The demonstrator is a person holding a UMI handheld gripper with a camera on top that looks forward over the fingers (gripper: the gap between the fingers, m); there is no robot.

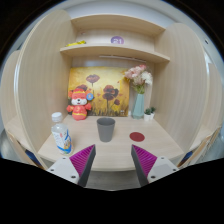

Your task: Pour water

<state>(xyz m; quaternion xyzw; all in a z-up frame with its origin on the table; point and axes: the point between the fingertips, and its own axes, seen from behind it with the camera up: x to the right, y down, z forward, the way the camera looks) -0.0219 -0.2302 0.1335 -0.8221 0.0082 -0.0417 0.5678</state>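
In the gripper view, the gripper [113,160] hung above the near edge of a pale wooden desk [110,150], its jaws spread wide with nothing between them; each finger [80,160] showed a magenta pad on its inner face. A clear plastic bottle [61,135] with a white cap and blue label stood upright near the desk's left edge, just ahead of the left finger and apart from it. A grey cup [105,128] stood upright near the middle of the desk, beyond the fingers and roughly in line with the gap between them, well apart from the bottle. A round red coaster [137,136] lay flat to the right of the cup, ahead of the right finger. Along the back edge, an orange plush toy [79,103] sat at the left, a blue vase [138,103] with pale flowers stood toward the right, and a small potted plant [149,114] stood just beside the vase at the back right corner. A picture [100,90] of flowers covered the back wall behind them. A shelf [112,48] above the desk carried small objects too small to tell.
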